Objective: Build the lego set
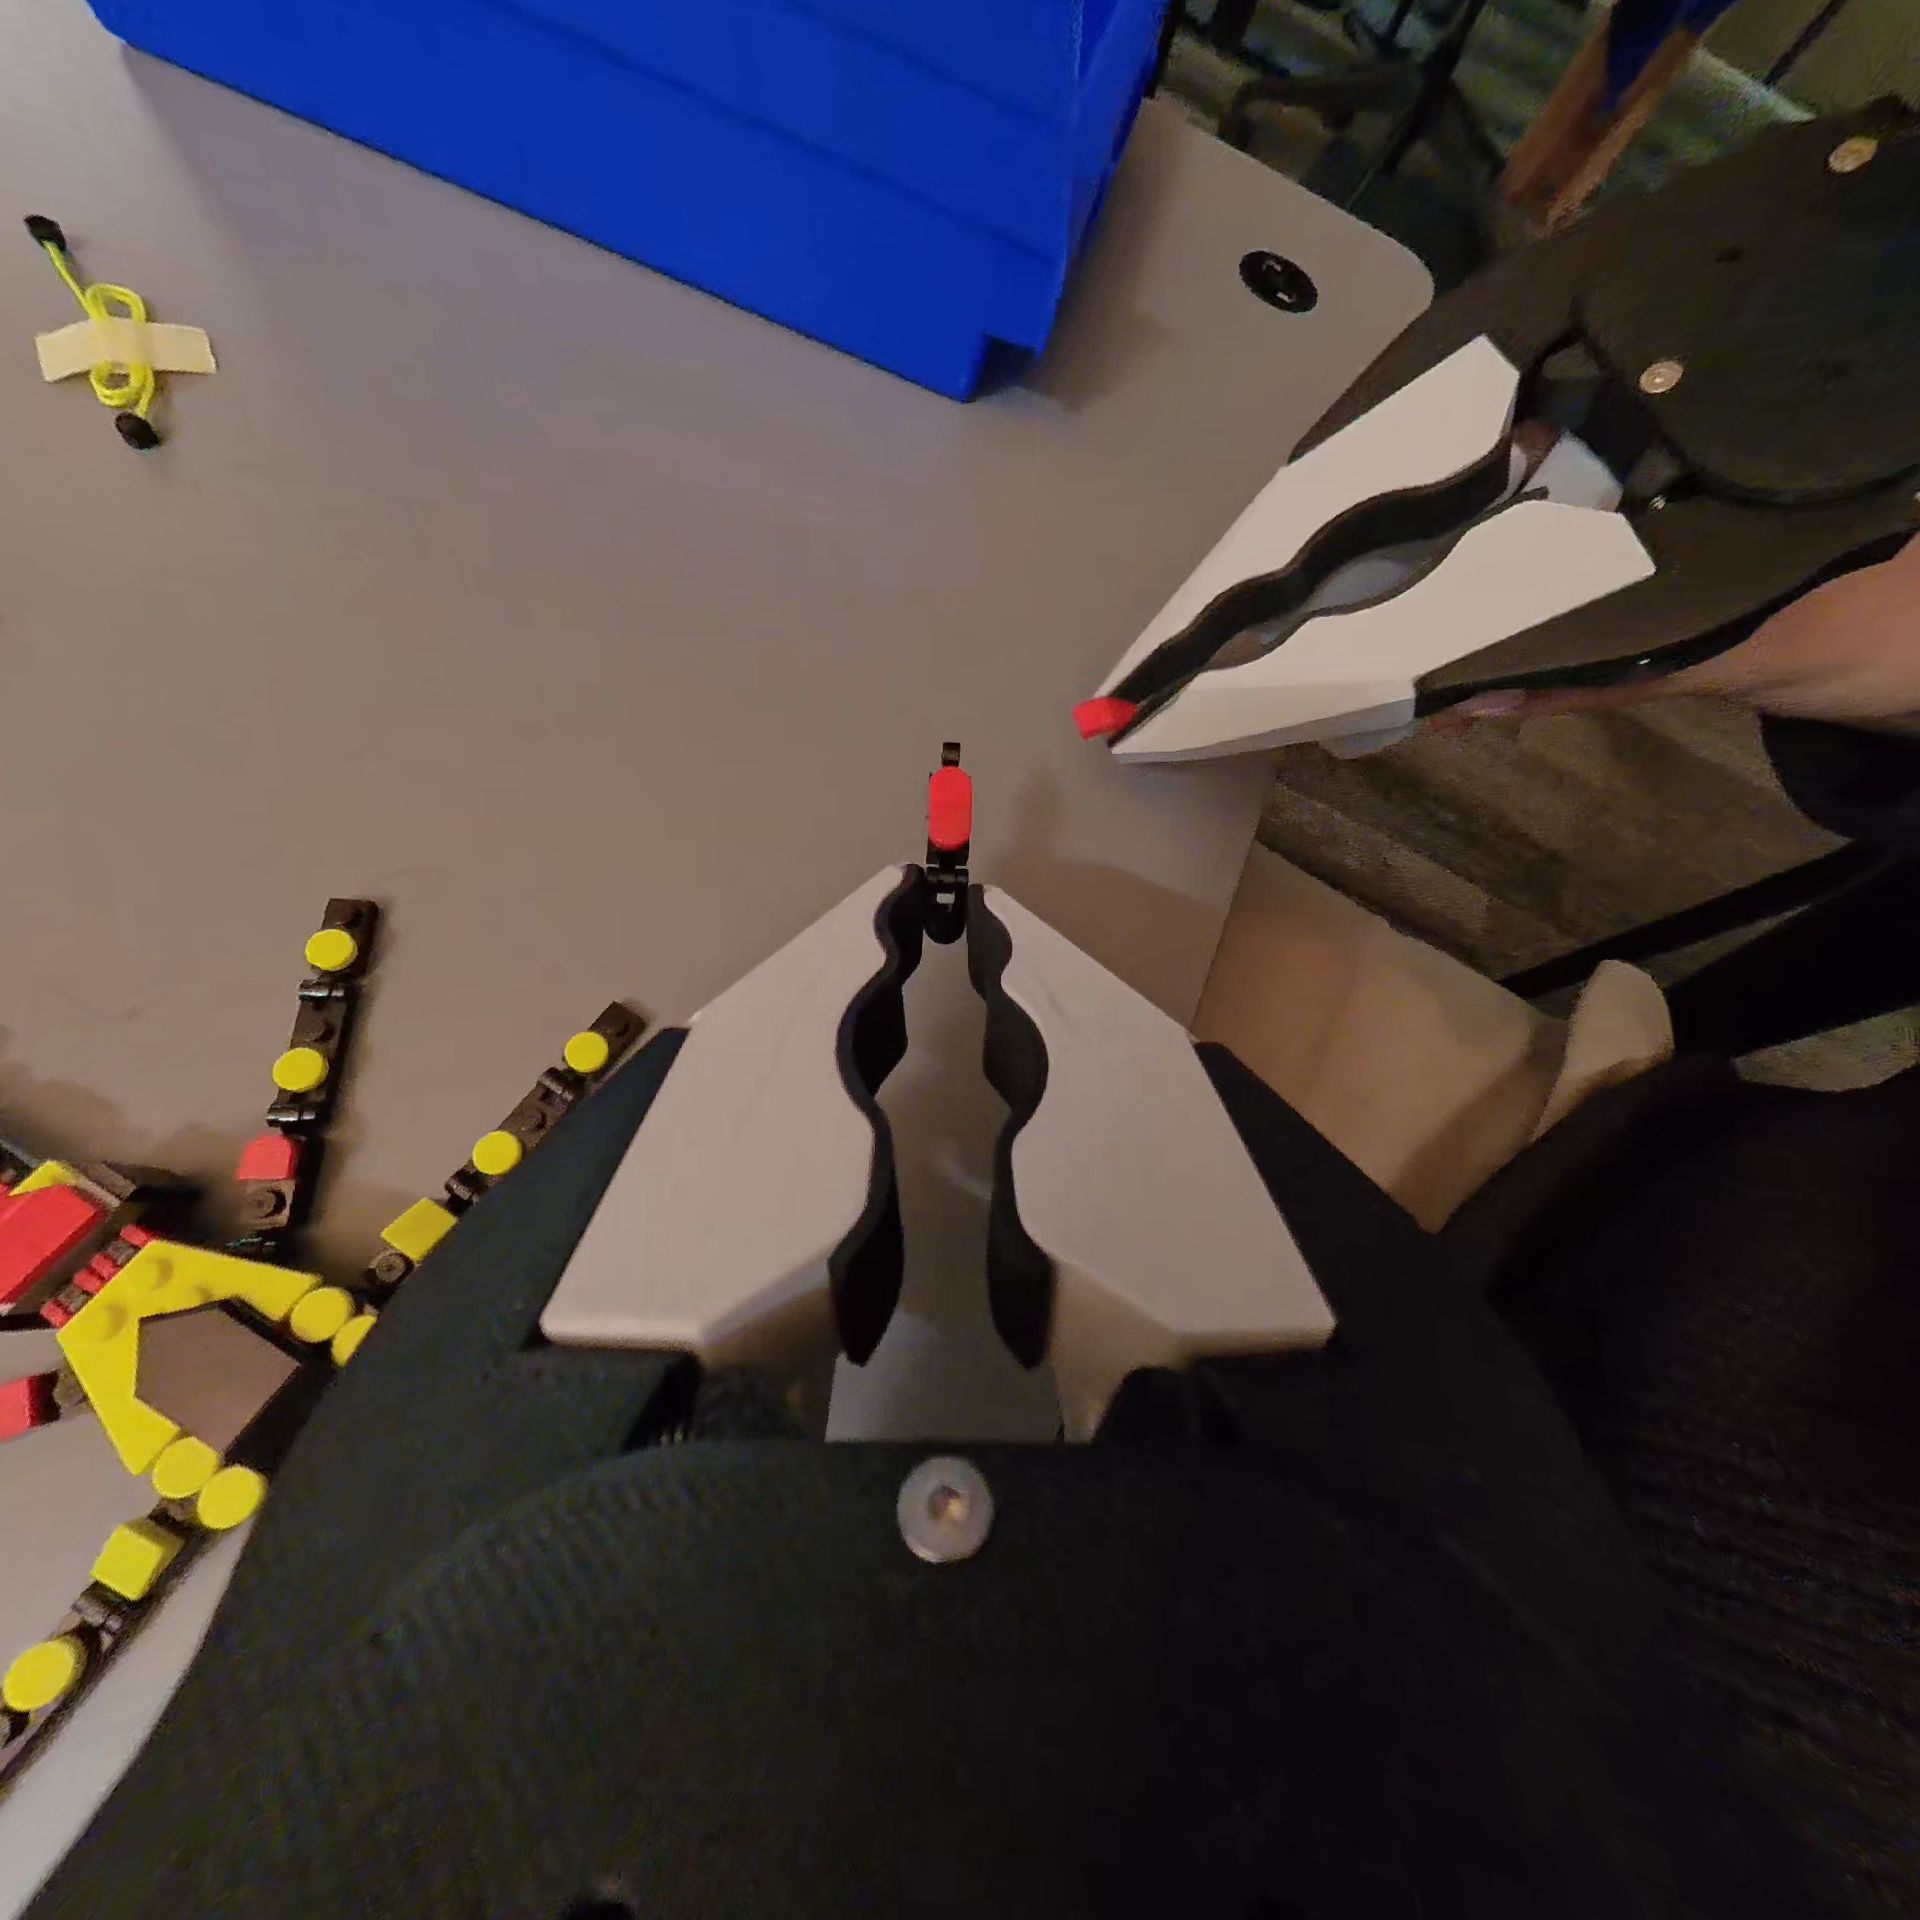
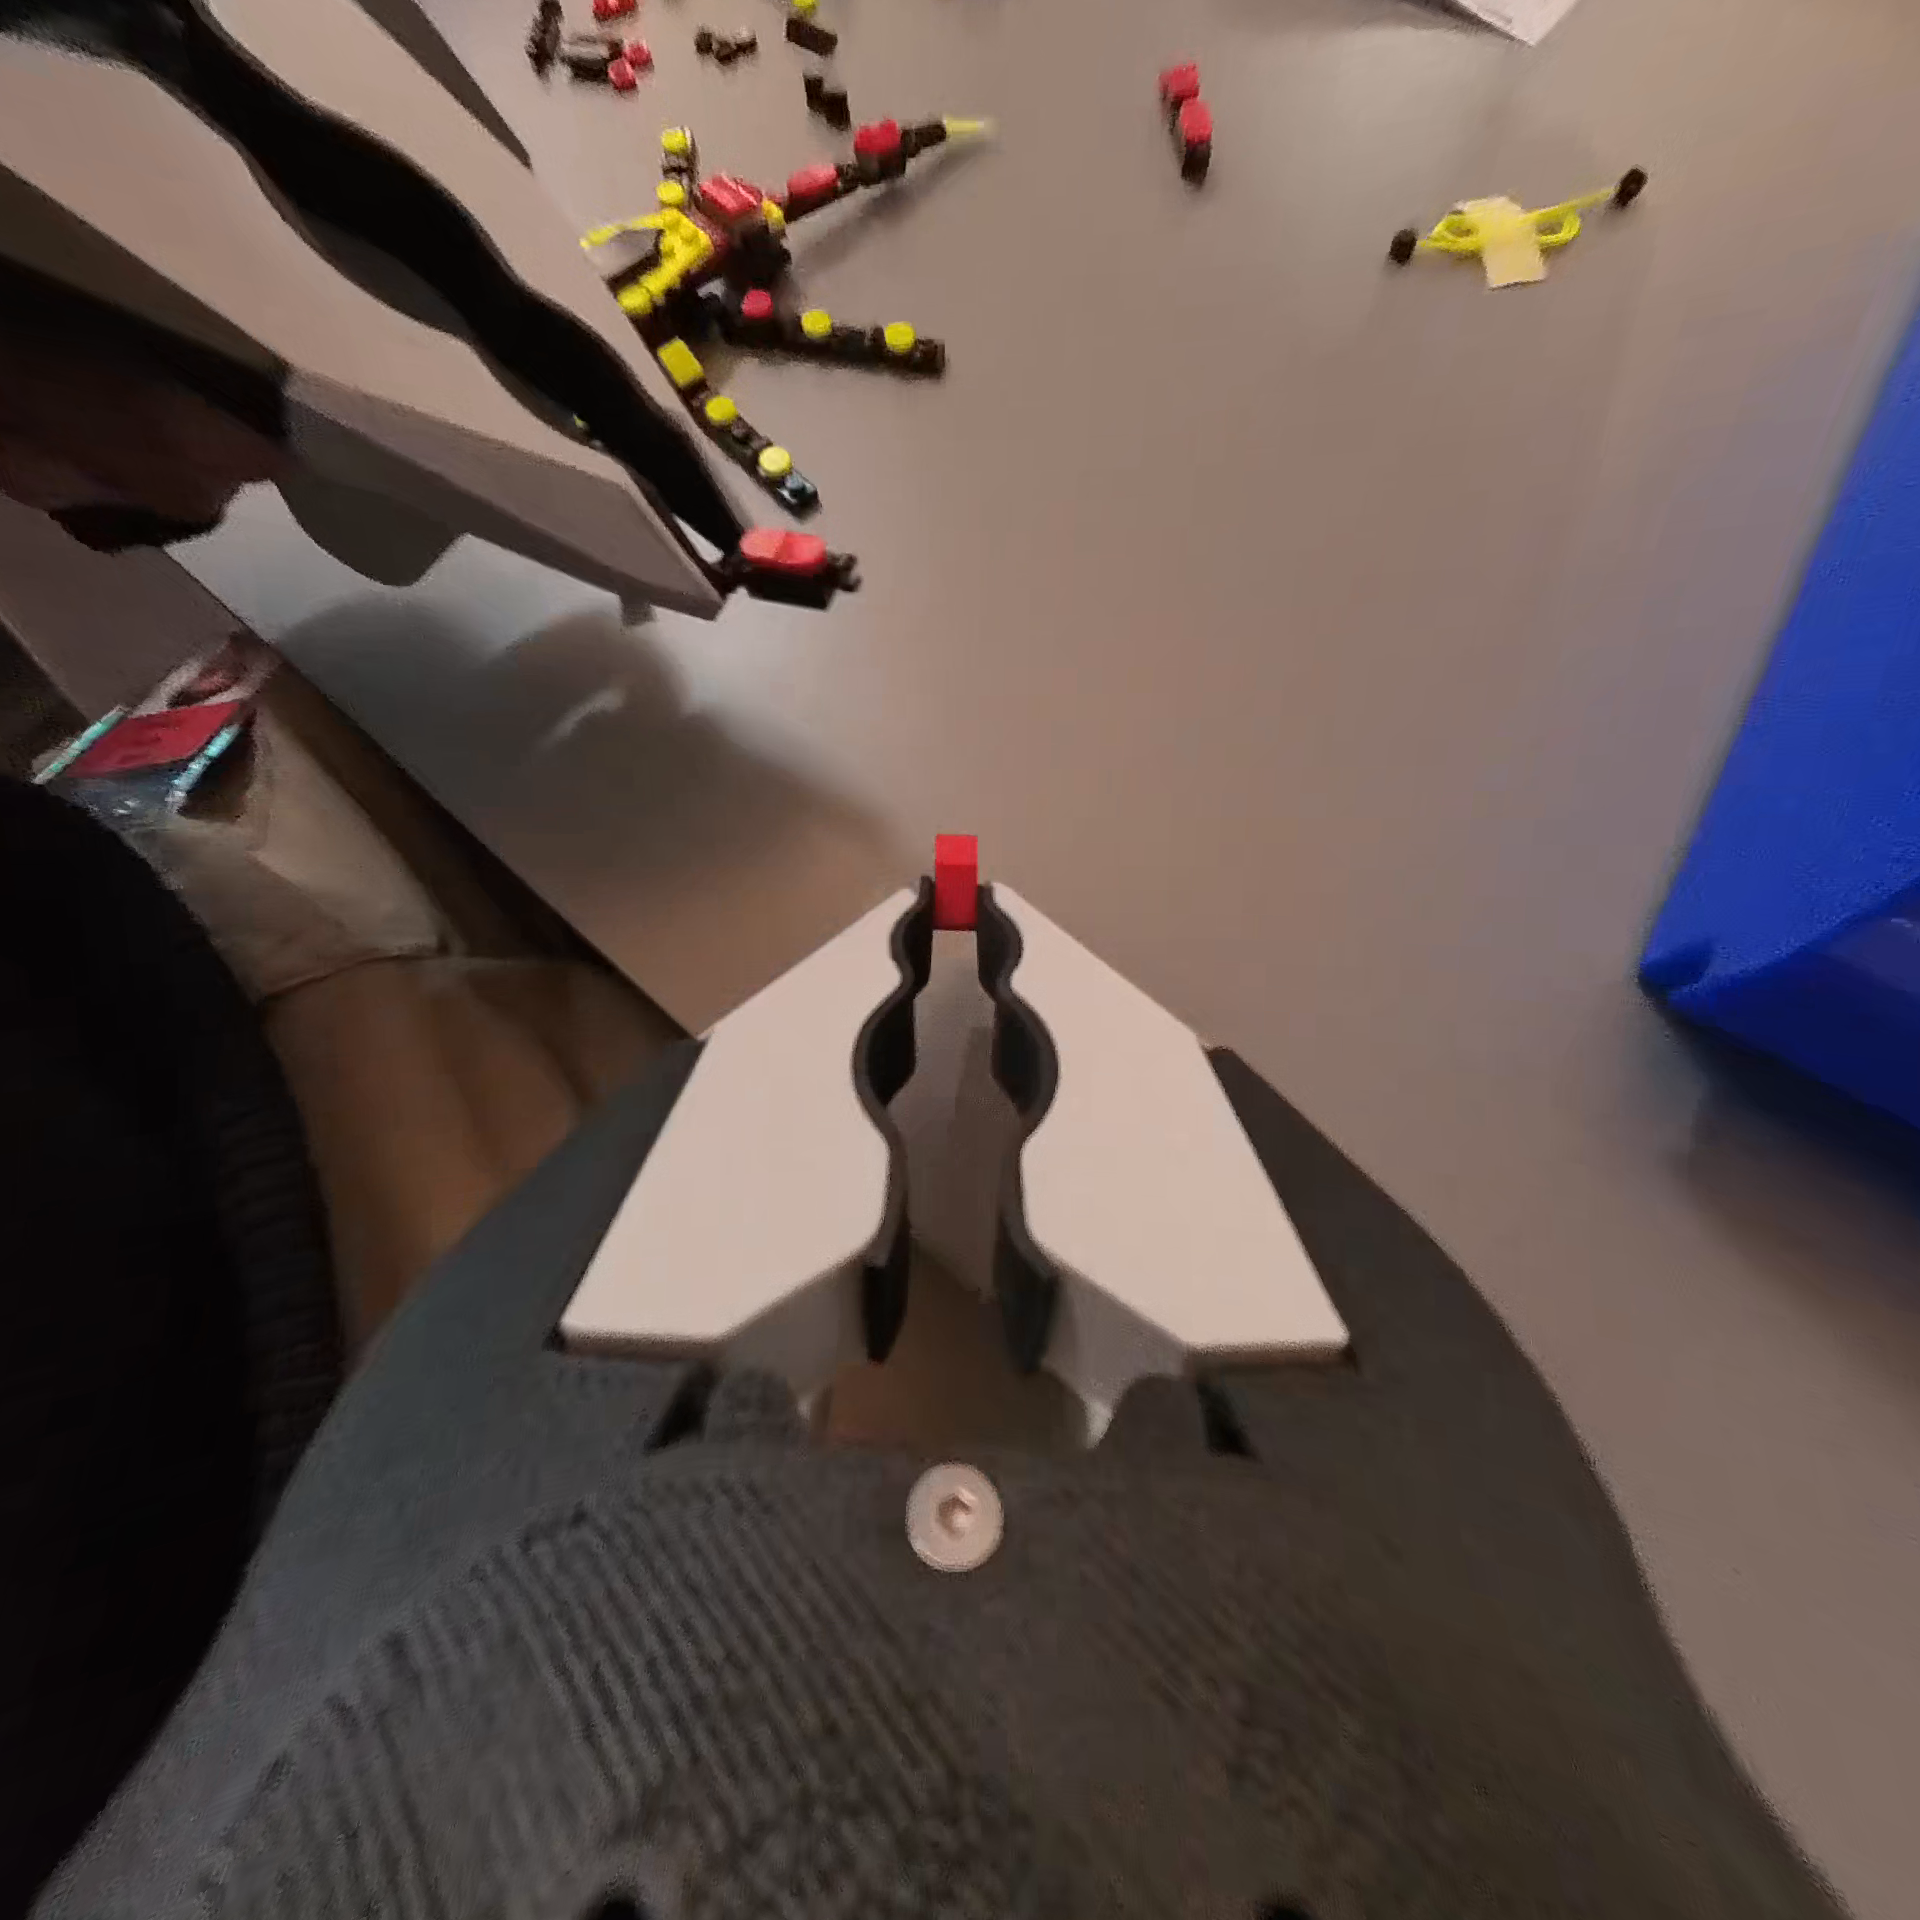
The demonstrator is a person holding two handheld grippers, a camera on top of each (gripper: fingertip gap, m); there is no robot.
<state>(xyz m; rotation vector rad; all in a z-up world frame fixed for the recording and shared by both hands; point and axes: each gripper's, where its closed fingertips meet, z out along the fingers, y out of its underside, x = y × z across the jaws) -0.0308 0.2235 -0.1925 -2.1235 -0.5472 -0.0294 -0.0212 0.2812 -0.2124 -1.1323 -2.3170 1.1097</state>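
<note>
Midair near the table's (image 1: 623,623) right edge, left gripper (image 1: 943,894) pinches a black-and-red hinge piece (image 1: 948,805); right gripper (image 2: 956,894) clamps a red brick (image 2: 956,878). Both look light, rigid, slippery; hold by flat sides.

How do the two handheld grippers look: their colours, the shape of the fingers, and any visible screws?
Both match. The left gripper and right gripper each have two light grey, wedge-shaped fingers lined with wavy black pads, mounted on a black textured body with a silver screw in the middle. No cables or markings are visible.
</note>
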